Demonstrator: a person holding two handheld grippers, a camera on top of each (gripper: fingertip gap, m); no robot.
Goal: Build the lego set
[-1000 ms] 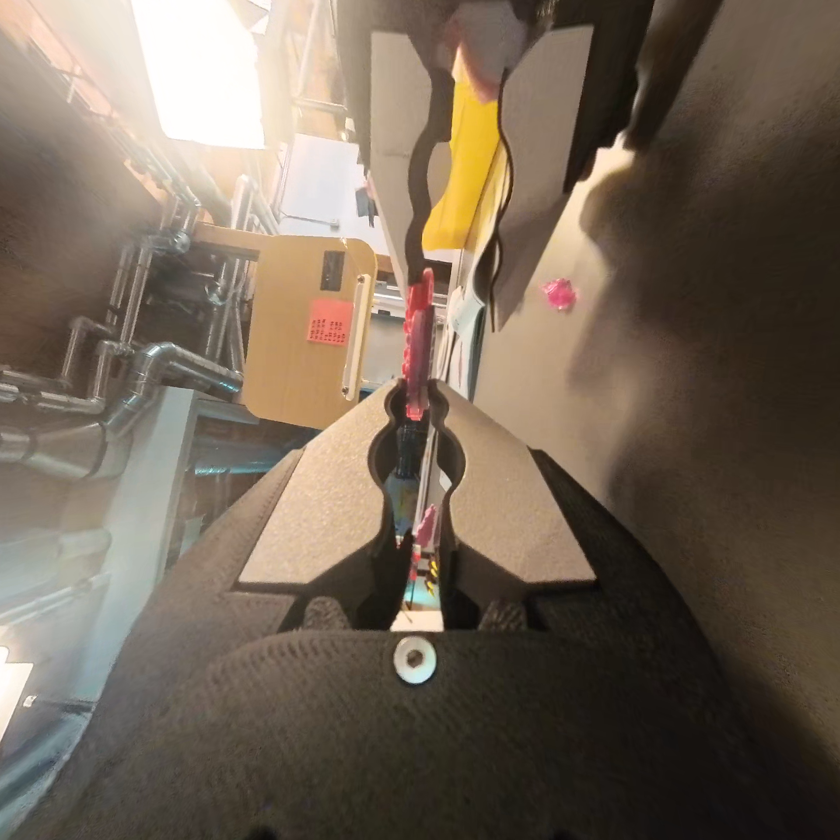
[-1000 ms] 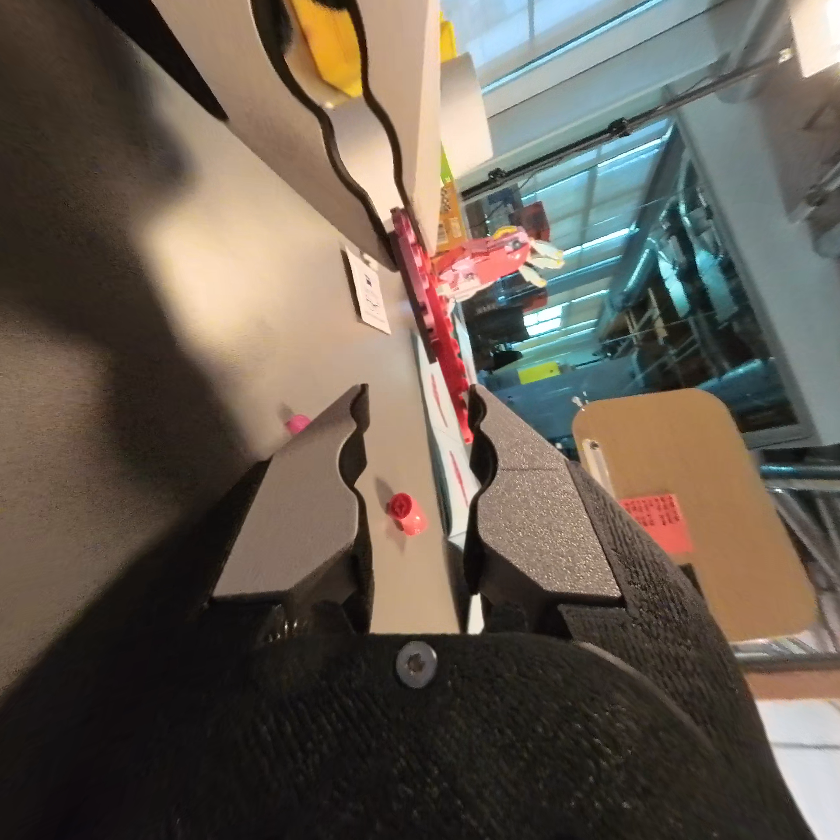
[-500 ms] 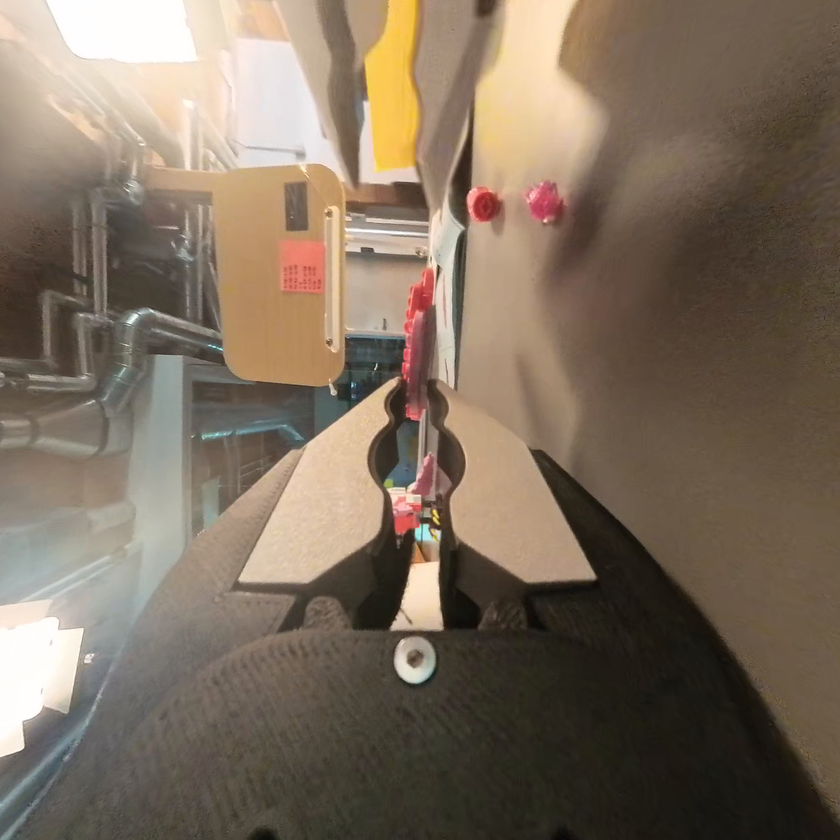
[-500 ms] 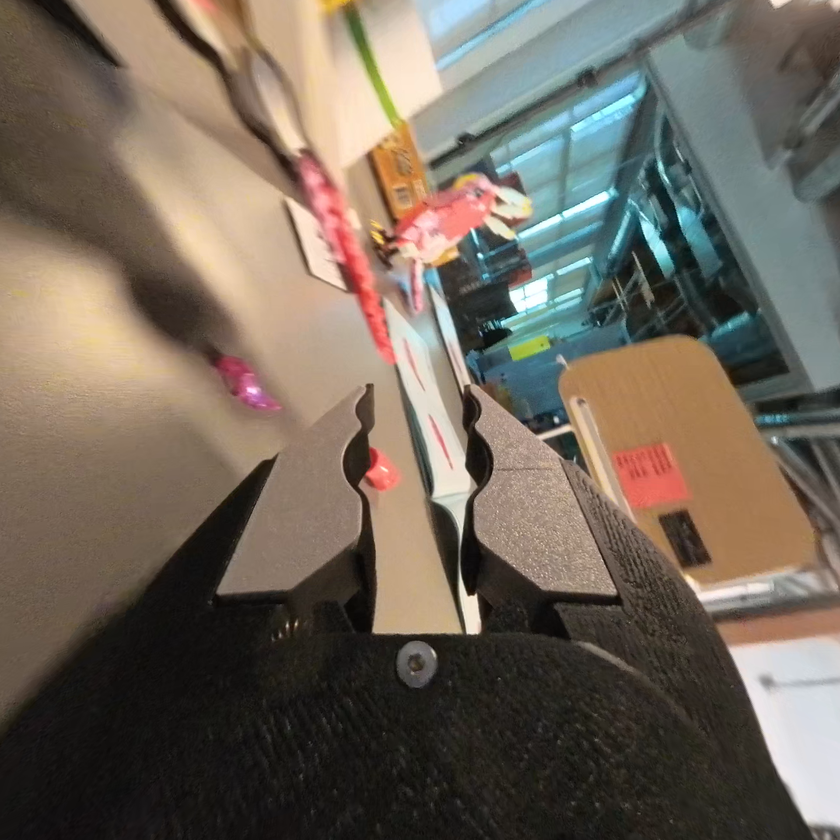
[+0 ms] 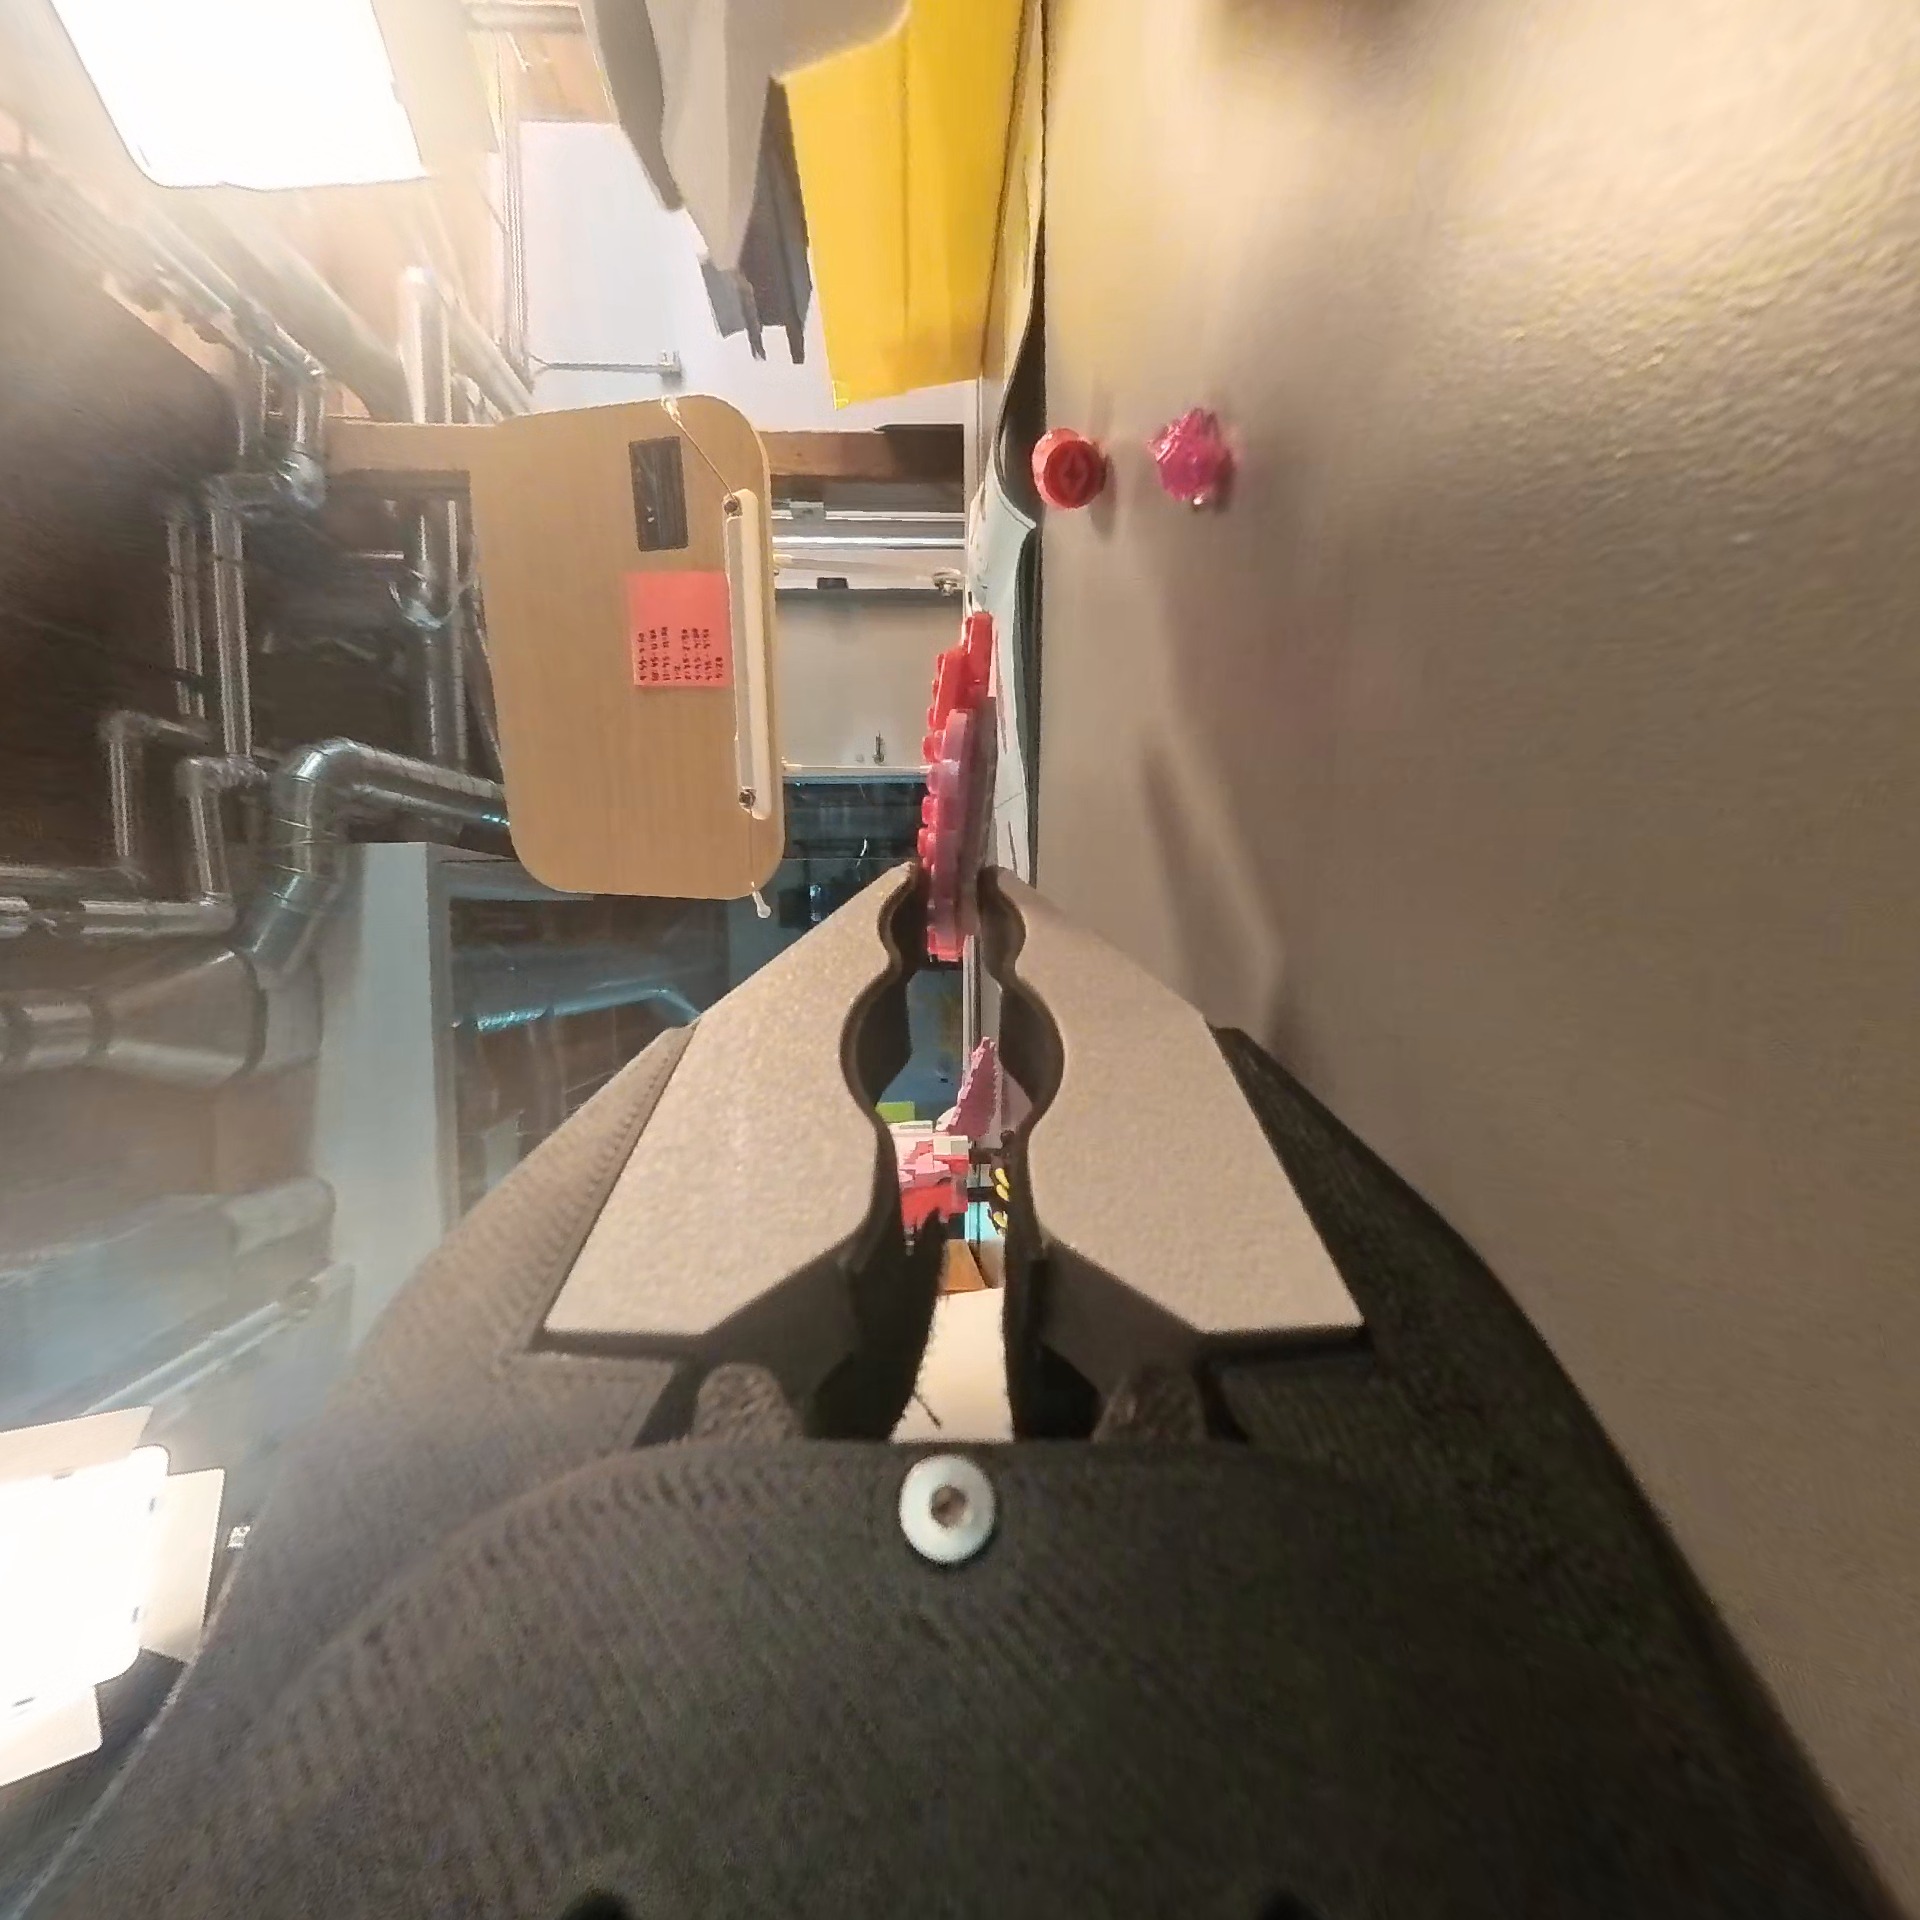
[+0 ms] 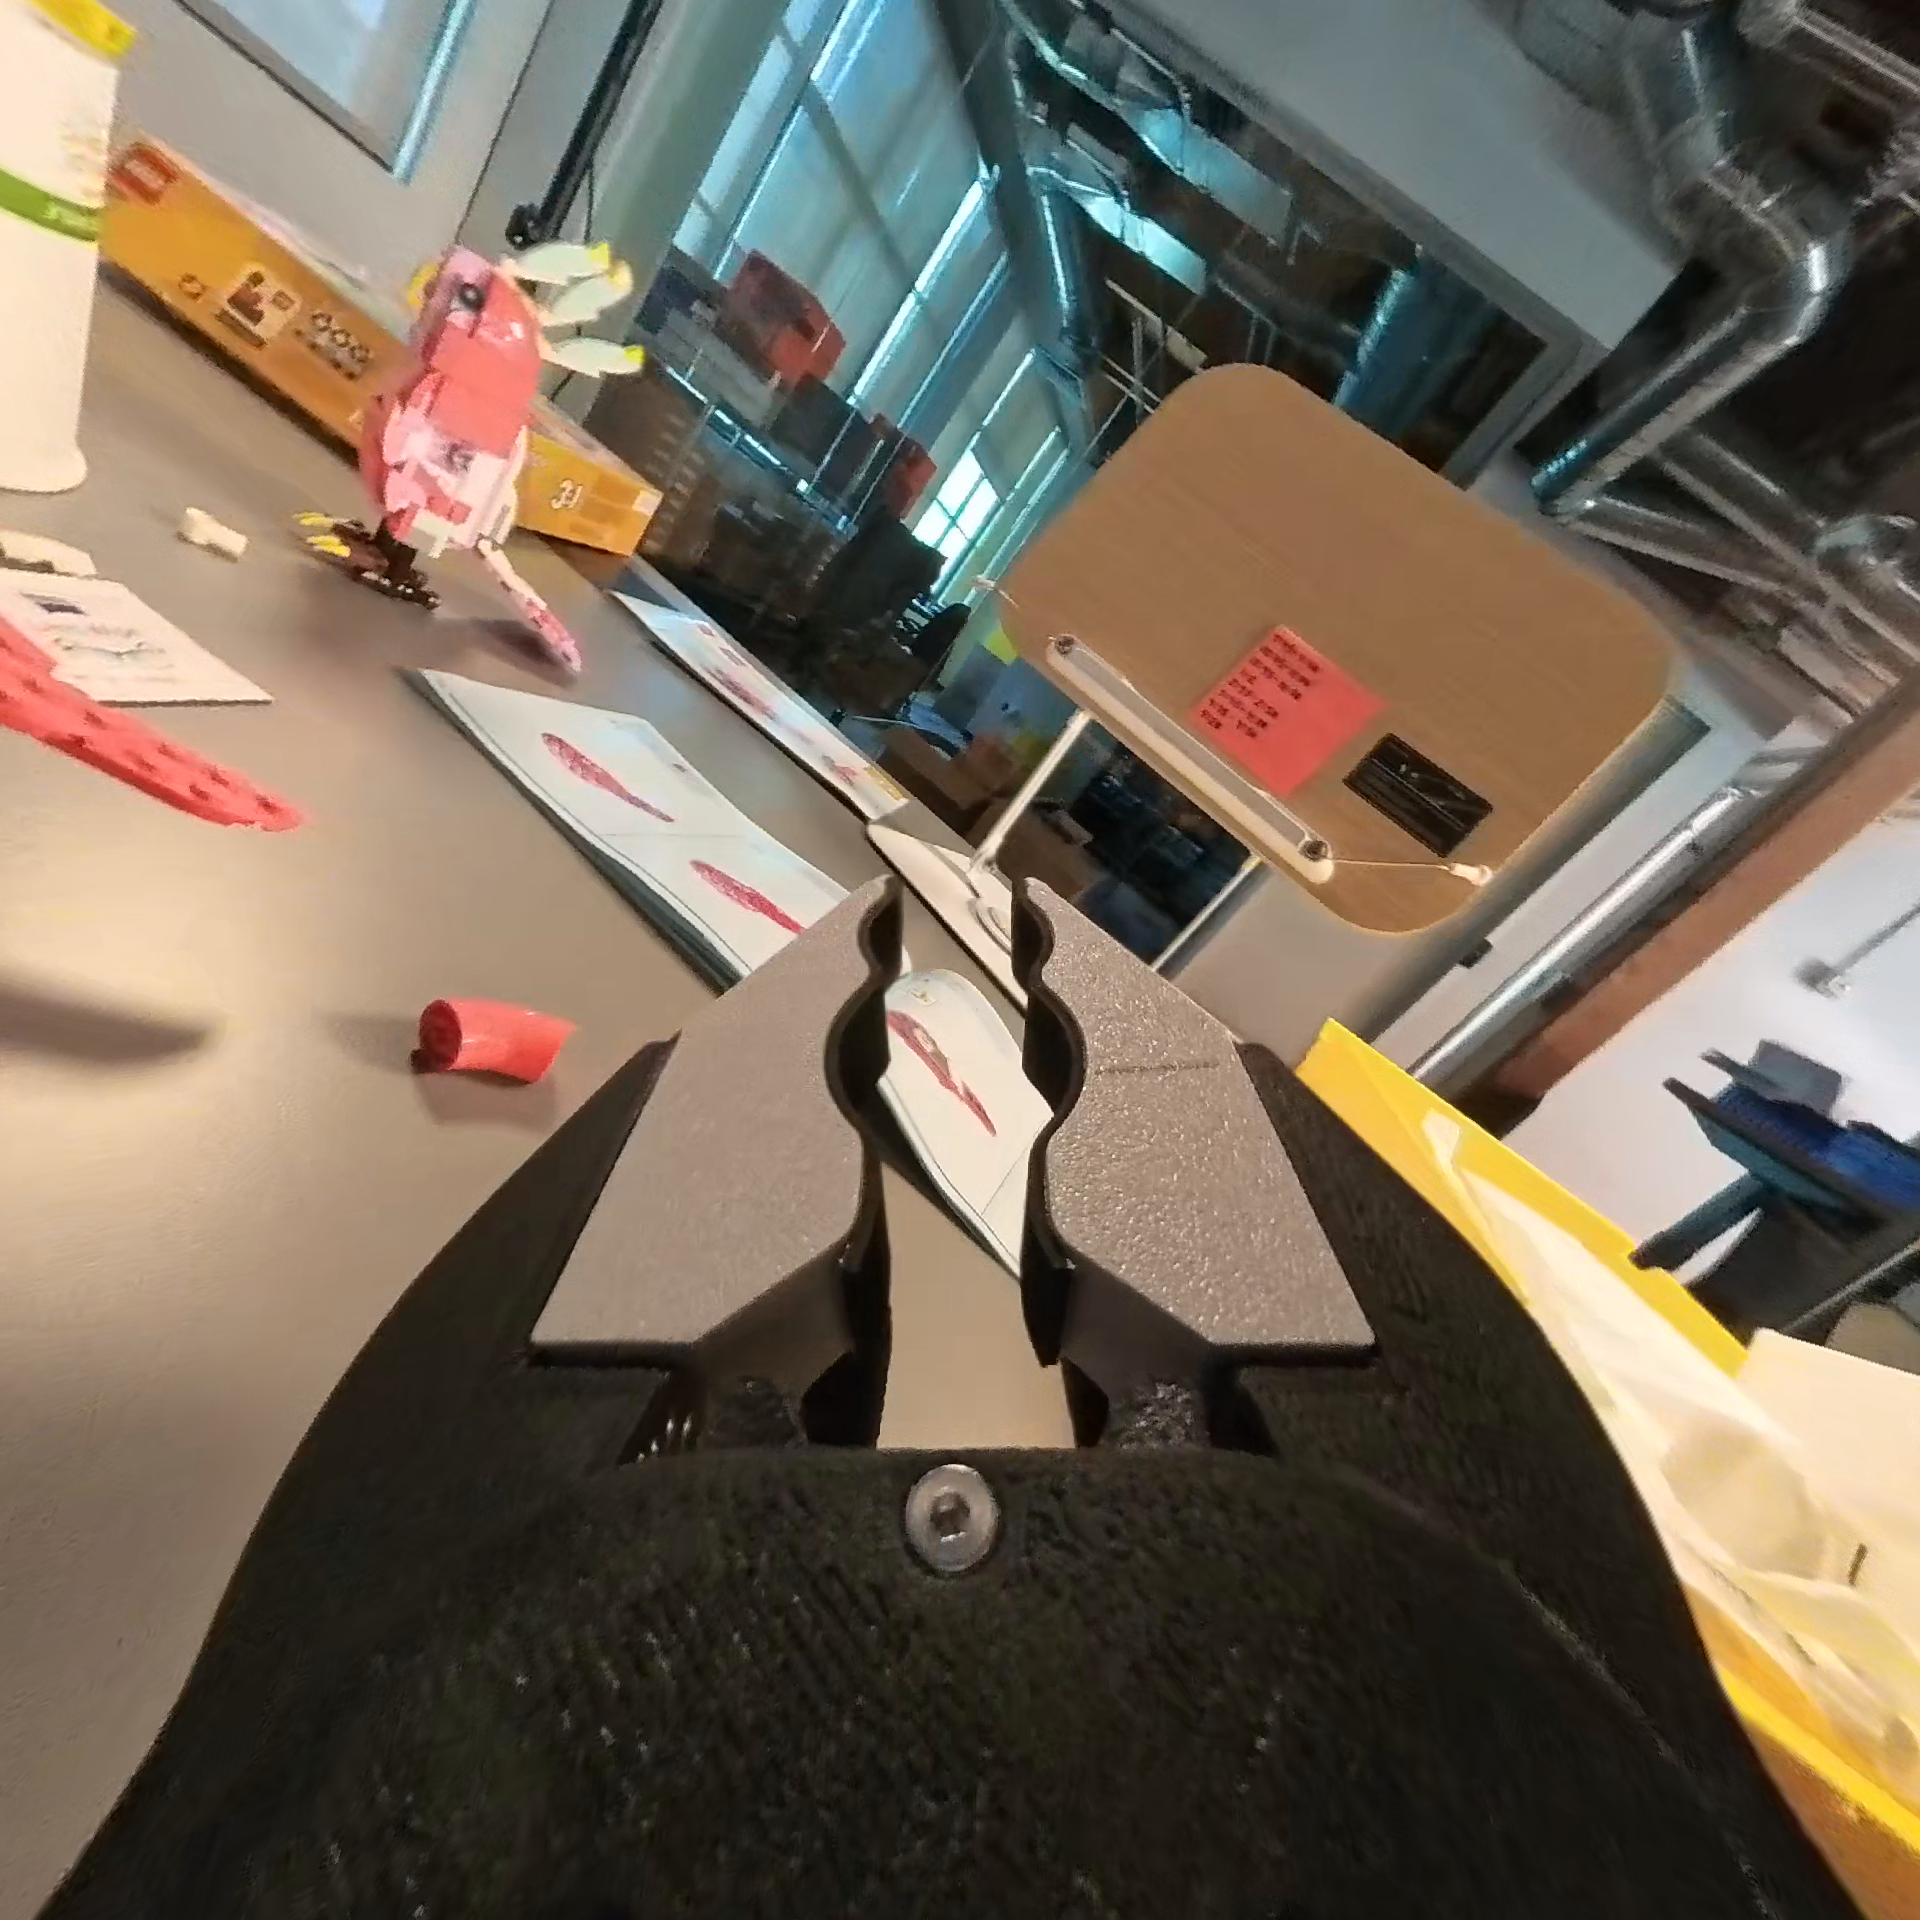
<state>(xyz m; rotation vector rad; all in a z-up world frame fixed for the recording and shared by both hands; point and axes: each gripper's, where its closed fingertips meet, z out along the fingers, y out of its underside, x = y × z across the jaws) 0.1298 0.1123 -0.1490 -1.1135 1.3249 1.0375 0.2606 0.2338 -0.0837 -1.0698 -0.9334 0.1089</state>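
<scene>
In the left wrist view my left gripper (image 5: 956,883) is shut on the edge of a red and pink studded plate assembly (image 5: 961,769), held edge-on just off the grey table (image 5: 1507,831). A red round piece (image 5: 1068,470) and a magenta crystal piece (image 5: 1195,465) lie on the table beyond it. In the right wrist view my right gripper (image 6: 956,899) is open by a narrow gap with nothing between its fingers, low over the table. A red curved piece (image 6: 488,1039) lies to its left. The red plate (image 6: 114,727) shows at the far left.
An open instruction booklet (image 6: 644,790) lies ahead of the right gripper. A pink brick-built bird (image 6: 457,416) and an orange box (image 6: 260,301) stand farther back. A yellow bin (image 6: 1455,1164) with plastic bags sits at the right. A wooden board with a pink note (image 6: 1351,644) stands past the table edge. From my left tips it is roughly 7 cm to the magenta crystal piece (image 5: 1195,465); from my right, 15 cm.
My right gripper swung away from the plate, levelled out over the table and narrowed its jaws on nothing. My left gripper kept its hold on the plate and shifted slightly.
</scene>
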